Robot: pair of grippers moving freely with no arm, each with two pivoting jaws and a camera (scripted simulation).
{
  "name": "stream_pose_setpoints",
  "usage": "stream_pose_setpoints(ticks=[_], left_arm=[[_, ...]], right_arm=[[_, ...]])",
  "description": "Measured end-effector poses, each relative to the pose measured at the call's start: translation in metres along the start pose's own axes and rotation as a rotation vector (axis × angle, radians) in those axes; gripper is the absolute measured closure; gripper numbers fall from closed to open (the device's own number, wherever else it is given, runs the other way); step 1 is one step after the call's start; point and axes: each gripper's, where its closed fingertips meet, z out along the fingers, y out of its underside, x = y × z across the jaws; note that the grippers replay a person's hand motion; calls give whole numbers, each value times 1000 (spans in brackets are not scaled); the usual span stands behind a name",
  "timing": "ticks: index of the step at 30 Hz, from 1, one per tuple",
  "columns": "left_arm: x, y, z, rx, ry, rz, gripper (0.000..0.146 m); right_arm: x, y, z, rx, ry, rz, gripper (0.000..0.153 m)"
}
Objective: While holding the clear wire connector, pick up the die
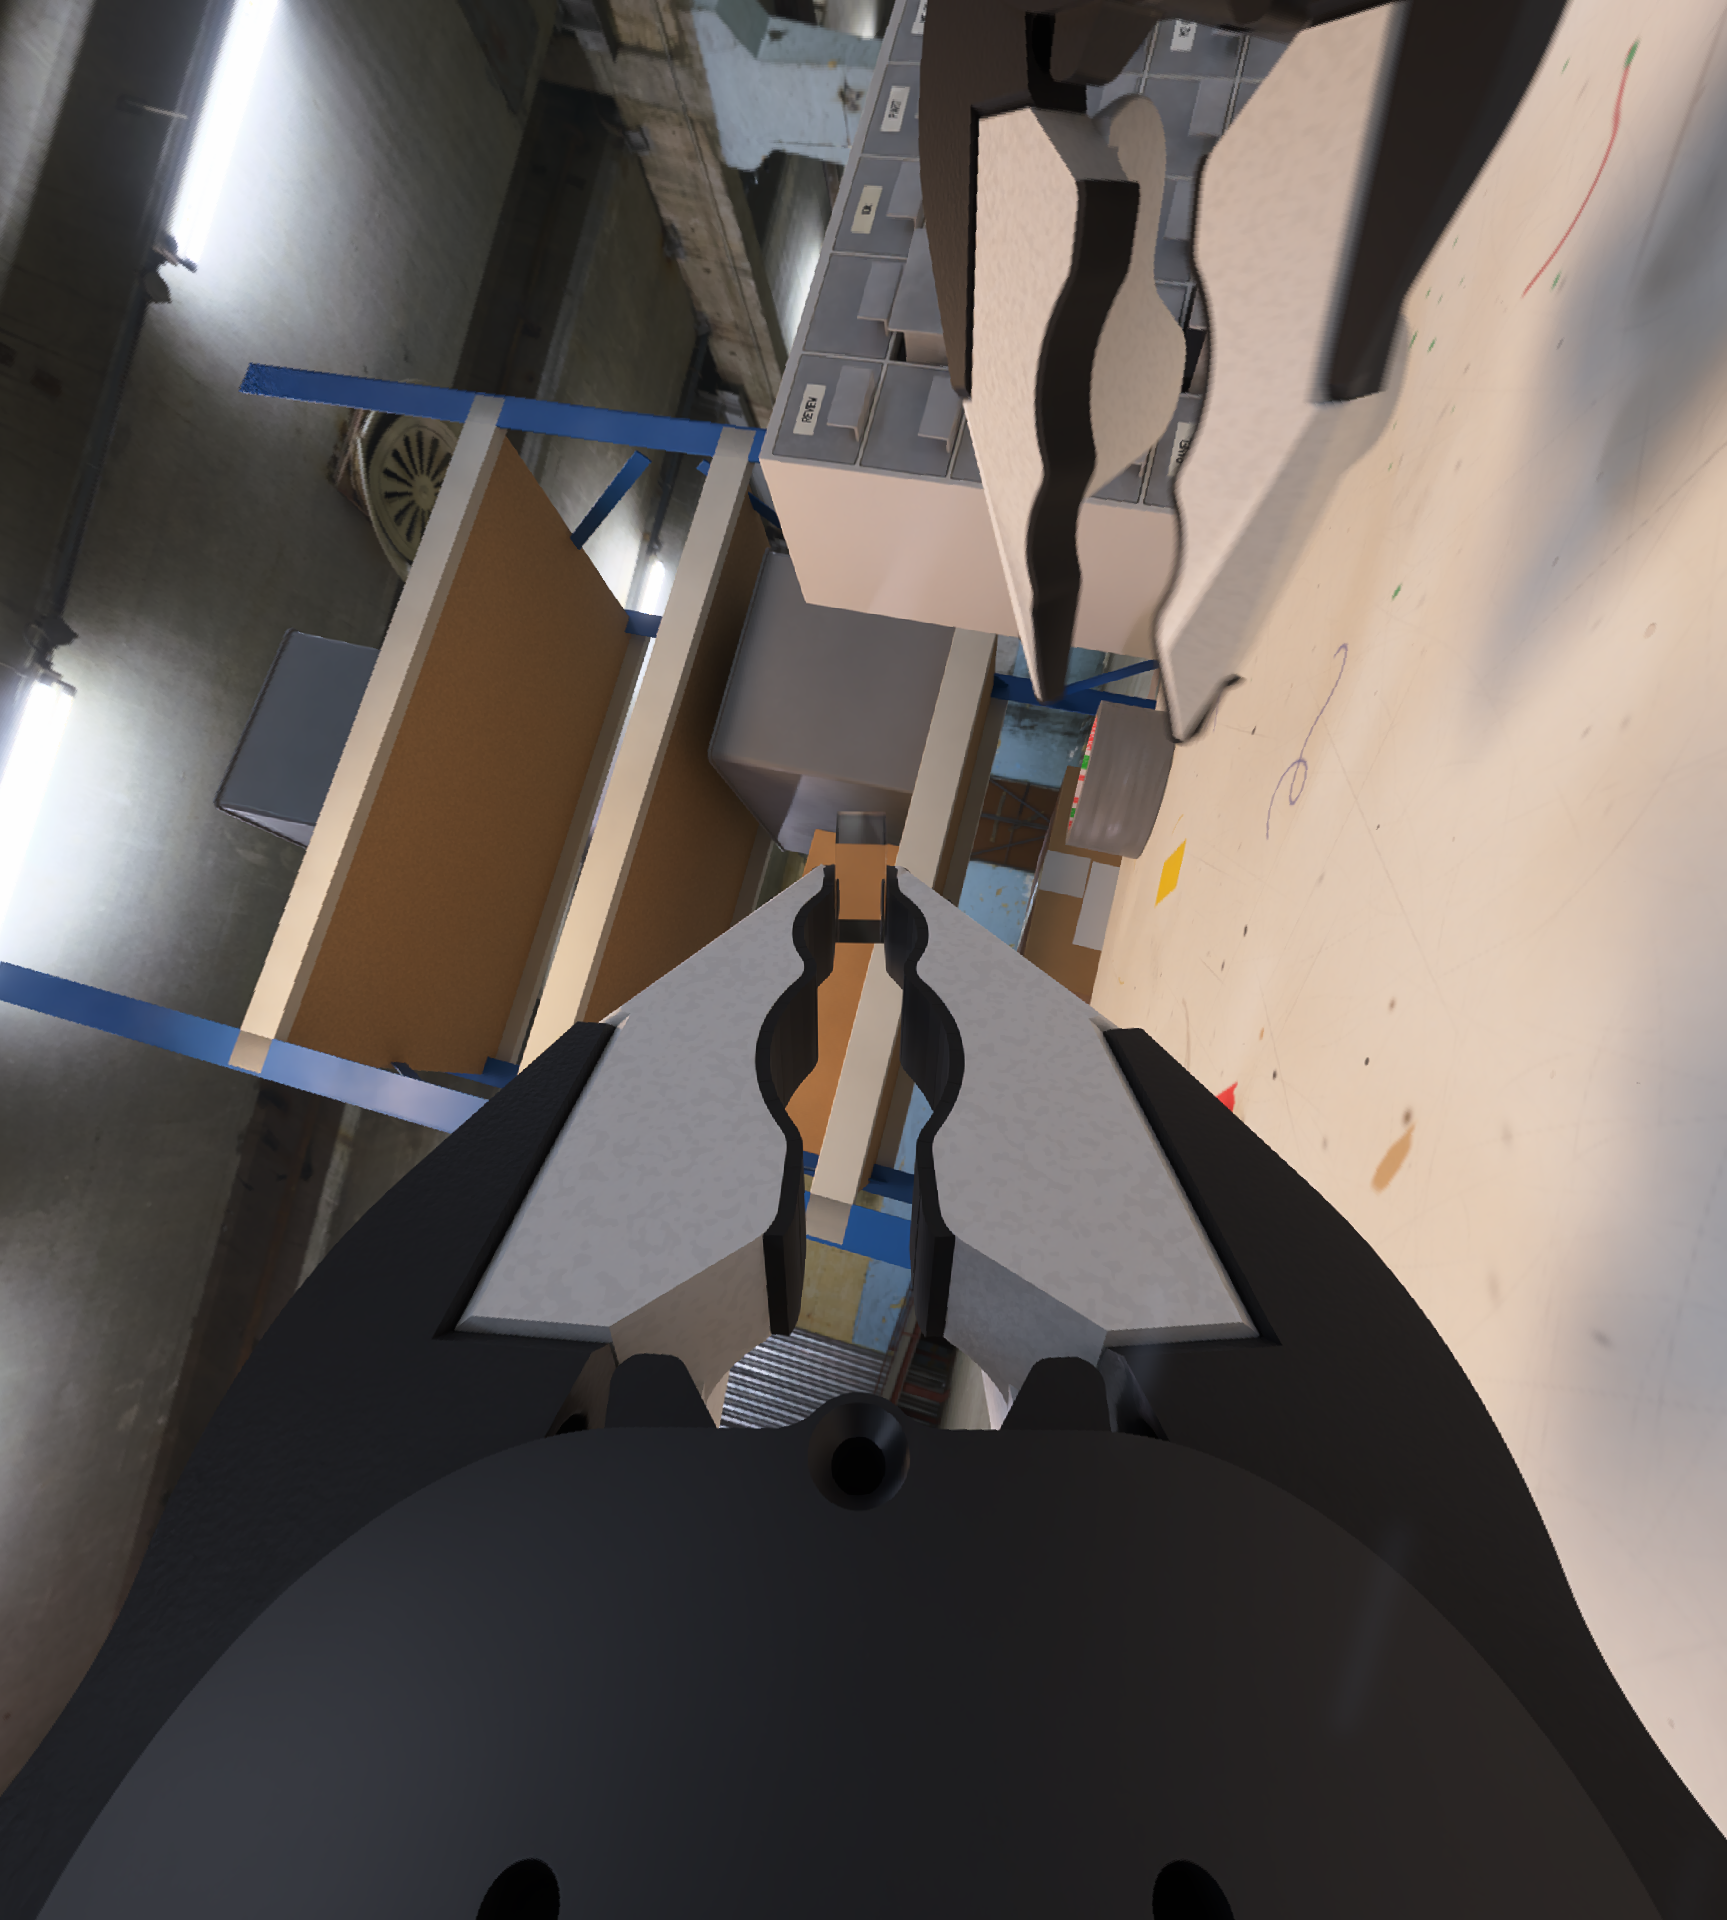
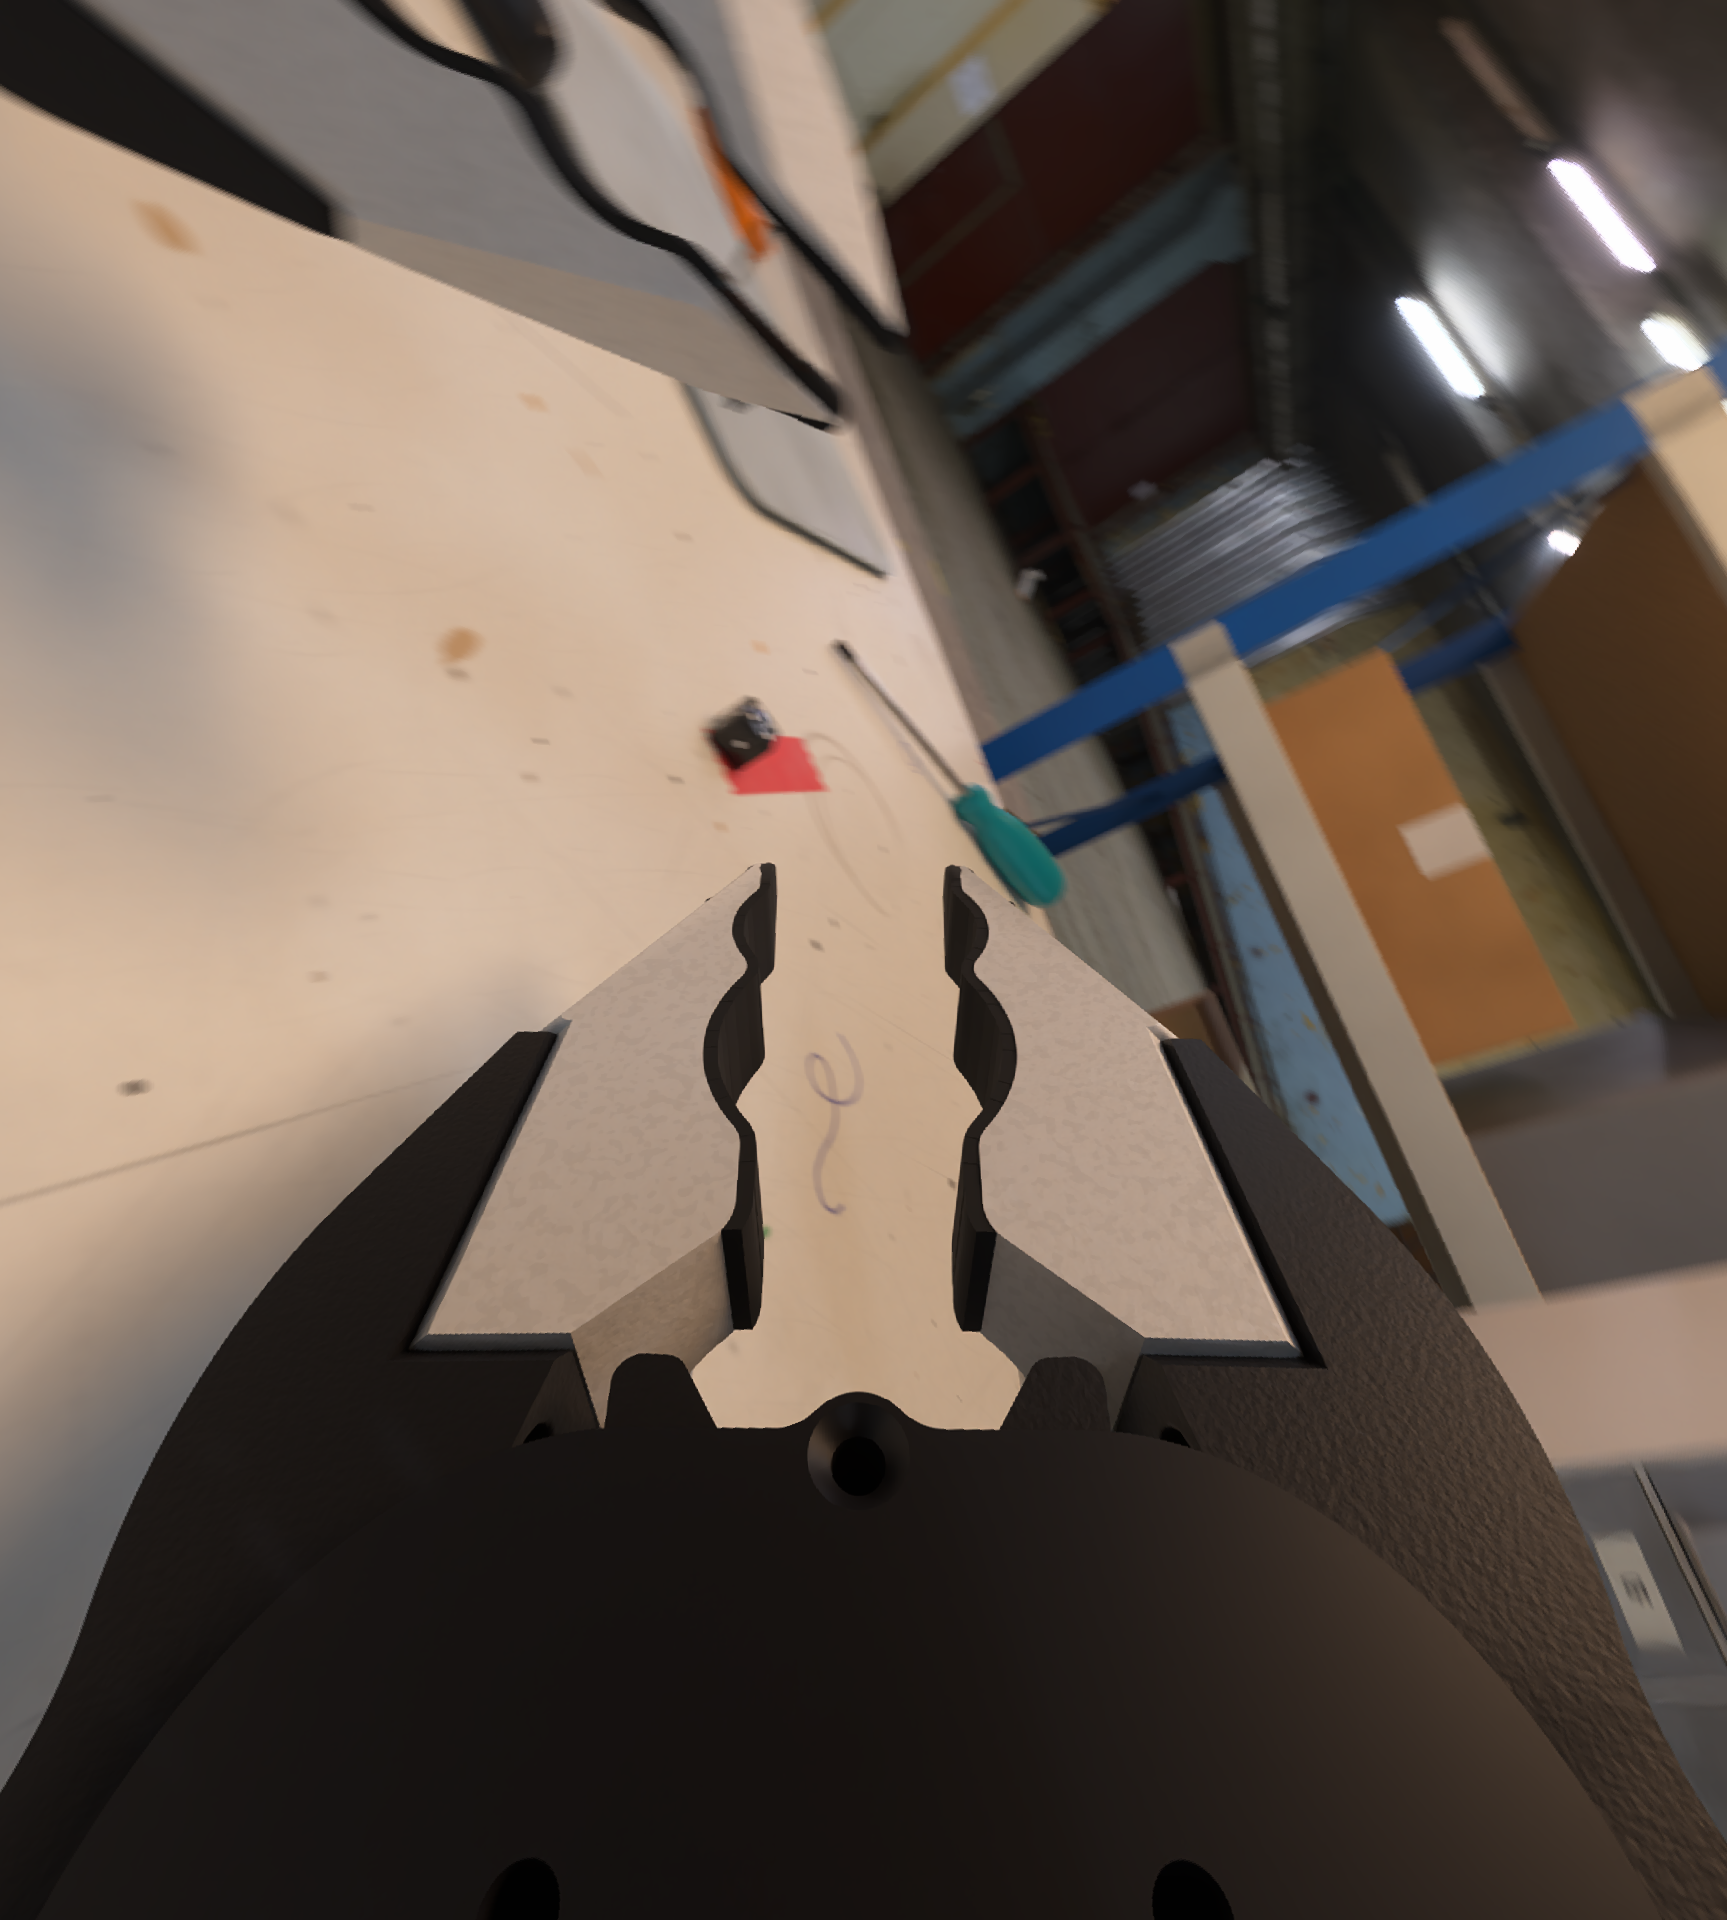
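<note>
My left gripper (image 1: 859, 878) is shut on the clear wire connector (image 1: 860, 831), whose orange lever (image 1: 857, 899) sits between the fingertips, held above the table. Its fingers (image 2: 568, 229) and the orange lever (image 2: 740, 213) show at the top left of the right wrist view. My right gripper (image 2: 859, 883) is open and empty, low over the table; it also shows in the left wrist view (image 1: 1119, 707). The black die (image 2: 743, 727) lies on the table ahead of the right gripper and slightly left, touching a red square patch (image 2: 778, 775).
A teal-handled screwdriver (image 2: 1004, 847) lies near the table edge, right of the die. A grey flat mat (image 2: 802, 488) lies farther on. A grey drawer cabinet (image 1: 869, 312) and a grey roll (image 1: 1119, 779) stand on the light wooden table (image 2: 319, 727). Blue shelving (image 1: 485, 707) stands beyond.
</note>
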Motion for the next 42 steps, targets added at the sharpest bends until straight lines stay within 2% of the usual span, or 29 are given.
stream_pose_setpoints(ticks=[4, 6, 10, 29, 42], left_arm=[[2, 3, 1, -9, 15, -18, 138], [3, 5, 2, -16, 25, -26, 139], [7, 7, 3, -26, 48, -25, 138], [16, 11, 5, -49, 99, -21, 138], [17, 12, 5, -50, 105, -26, 138]], right_arm=[[41, 13, -10, -33, 267, 24, 124], [50, 17, -14, -51, 333, 22, 126], [42, 29, -9, -109, 266, 40, 152], [41, 33, -8, -130, 269, 14, 153], [45, 41, -9, -146, 273, 53, 153]])
